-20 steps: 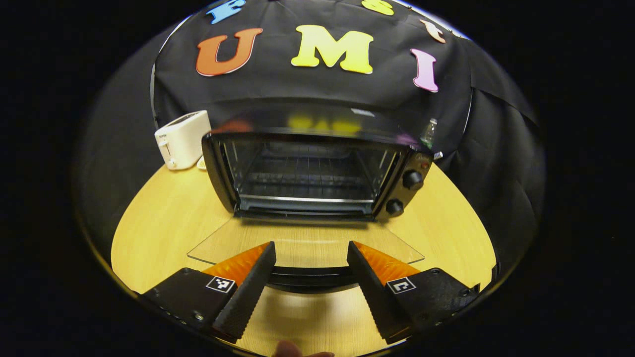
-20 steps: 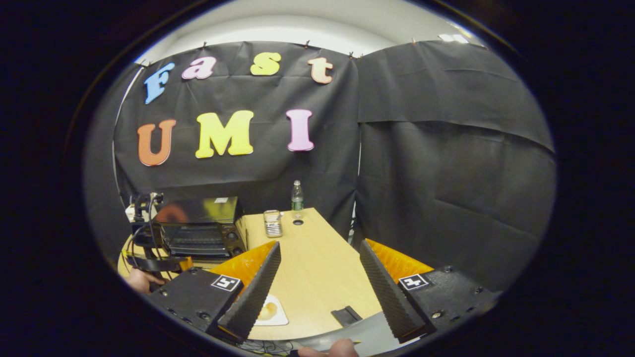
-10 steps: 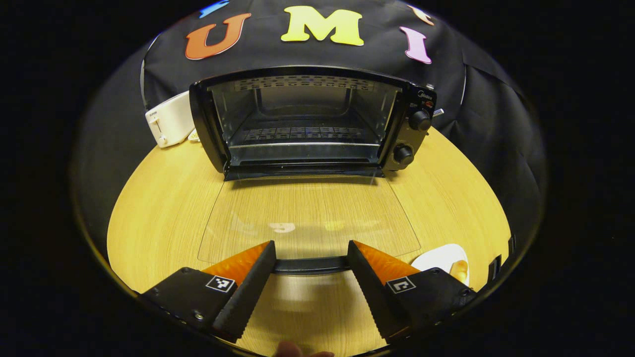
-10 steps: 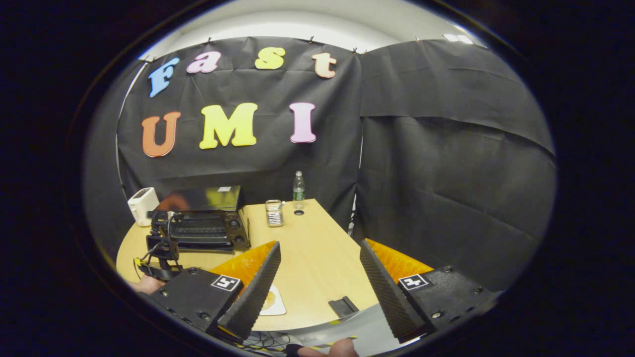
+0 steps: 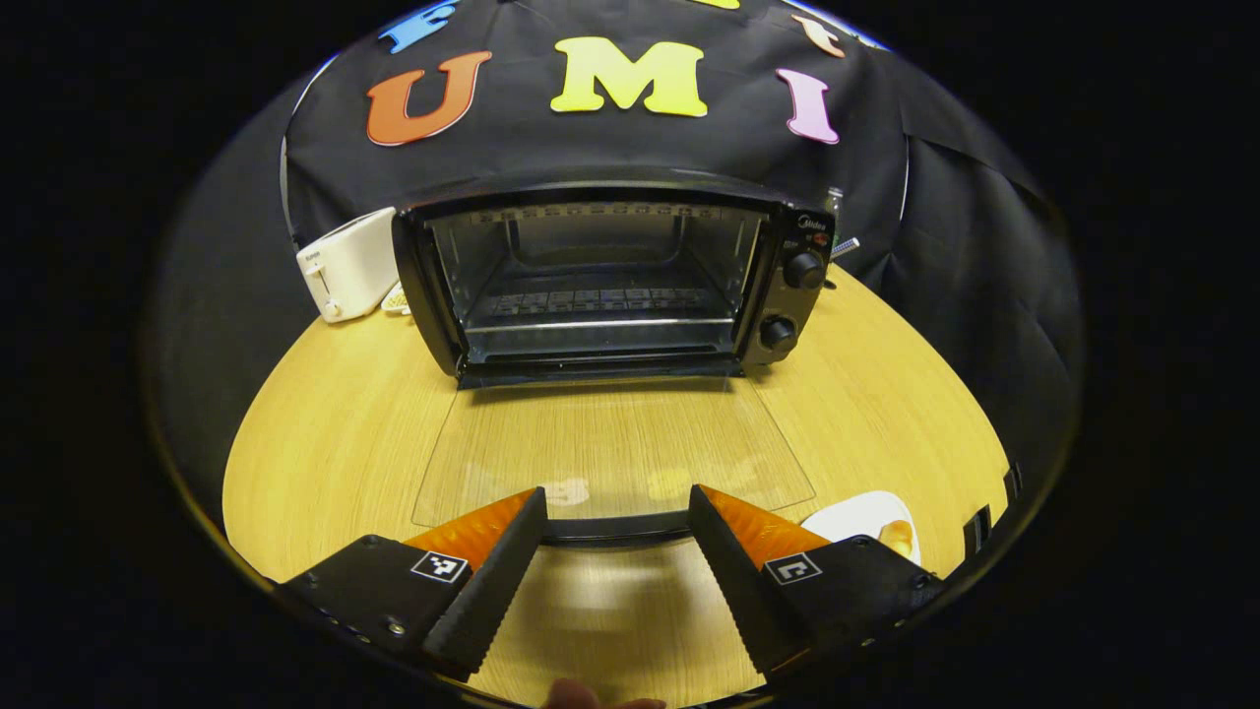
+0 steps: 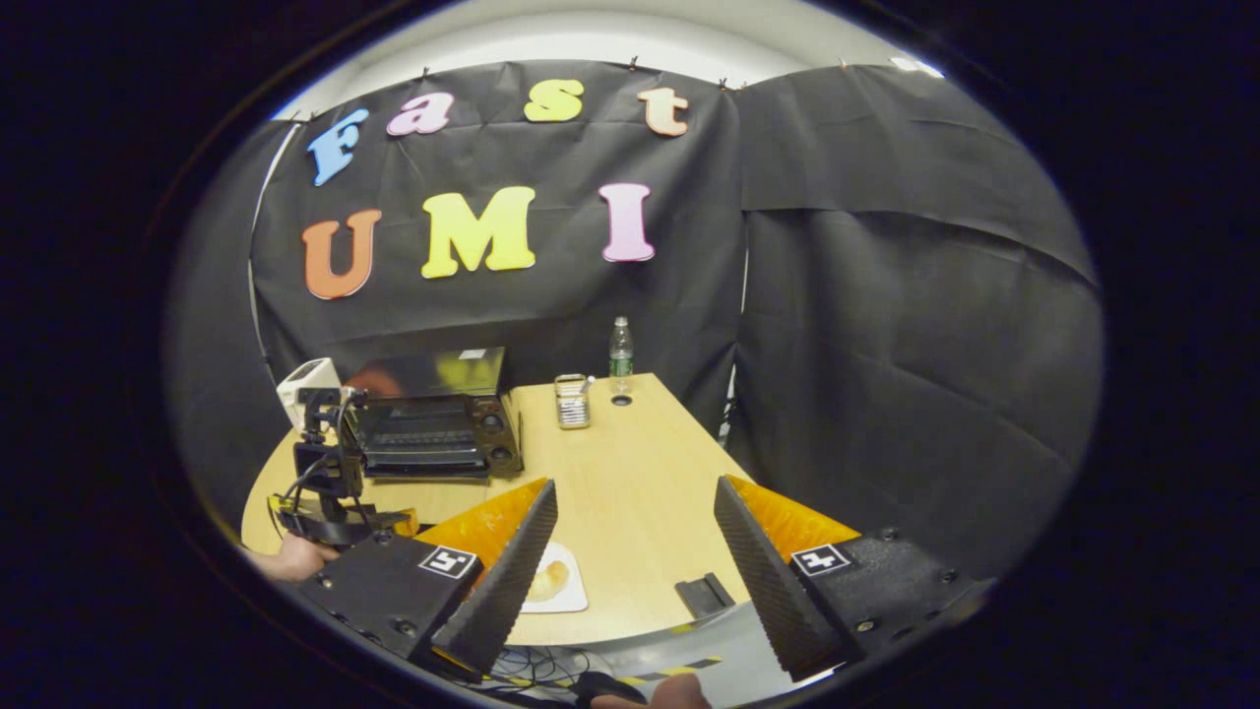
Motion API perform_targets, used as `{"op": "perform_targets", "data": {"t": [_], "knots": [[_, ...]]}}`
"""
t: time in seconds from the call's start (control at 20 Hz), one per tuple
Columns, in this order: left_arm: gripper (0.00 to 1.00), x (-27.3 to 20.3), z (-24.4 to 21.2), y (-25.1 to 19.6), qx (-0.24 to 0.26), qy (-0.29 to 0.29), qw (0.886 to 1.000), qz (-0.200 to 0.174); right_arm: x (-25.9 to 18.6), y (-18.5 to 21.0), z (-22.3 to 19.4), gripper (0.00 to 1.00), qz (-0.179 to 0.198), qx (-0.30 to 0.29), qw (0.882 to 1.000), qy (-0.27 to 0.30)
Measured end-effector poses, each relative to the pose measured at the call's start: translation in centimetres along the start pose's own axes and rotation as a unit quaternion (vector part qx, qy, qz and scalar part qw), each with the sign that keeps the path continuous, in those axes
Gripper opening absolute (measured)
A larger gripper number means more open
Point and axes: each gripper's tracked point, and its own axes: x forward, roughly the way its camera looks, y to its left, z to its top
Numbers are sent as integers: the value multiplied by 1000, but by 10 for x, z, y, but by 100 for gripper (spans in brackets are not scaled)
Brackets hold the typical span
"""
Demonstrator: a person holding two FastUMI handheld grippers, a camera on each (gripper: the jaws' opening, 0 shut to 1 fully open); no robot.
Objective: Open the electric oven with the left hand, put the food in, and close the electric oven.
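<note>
In the left gripper view, the electric oven (image 5: 610,281) sat at twelve o'clock on the wooden table (image 5: 325,433), and its glass door (image 5: 610,453) lay swung all the way down, flat toward the camera. So the opening step looked done! The wire rack (image 5: 600,300) inside was bare, no food on it. The left gripper (image 5: 615,551) hovered at six o'clock, jaws spread wide, with the door handle (image 5: 615,529) running across the gap between the fingers. I could not tell whether either finger touched the handle; nothing was being pinched. Down at four o'clock, the white plate (image 5: 856,514) carried the food, a golden pastry (image 5: 896,537), on the table just beside the door's corner. A white toaster (image 5: 349,264) stood at ten o'clock beside the oven.

In the right gripper view, the right gripper (image 6: 635,581) hung at six o'clock, jaws spread wide and holding nothing. The plate (image 6: 569,591) with the pastry (image 6: 547,581) lay at seven o'clock near the table's front edge, partly behind the left-hand finger. The oven (image 6: 433,423) showed at nine o'clock with the other gripper (image 6: 330,492) and a hand (image 6: 285,559) in front of it. A water bottle (image 6: 620,353) stood at twelve o'clock.

By my read, loading the pastry and shutting the door were both left to do.
</note>
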Motion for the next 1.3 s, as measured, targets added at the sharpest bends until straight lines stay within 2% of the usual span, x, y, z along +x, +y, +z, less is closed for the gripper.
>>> {"op": "perform_targets", "data": {"t": [0.3,0.5,0.7,1.05,1.3], "knots": [[94,-58,42,7,-3,-67,998,-4,26,32,-45,98,59,29,996,66],[94,-112,55,20,-11,-100,995,3,49,60,-90,100,94,56,986,124],[93,-156,51,34,-27,-110,993,16,78,89,-137,95,120,67,974,180],[94,-176,38,54,-54,-92,993,55,125,109,-207,92,137,57,955,259],[94,-176,44,58,-59,-89,992,73,144,113,-230,76,145,83,939,302]]}}
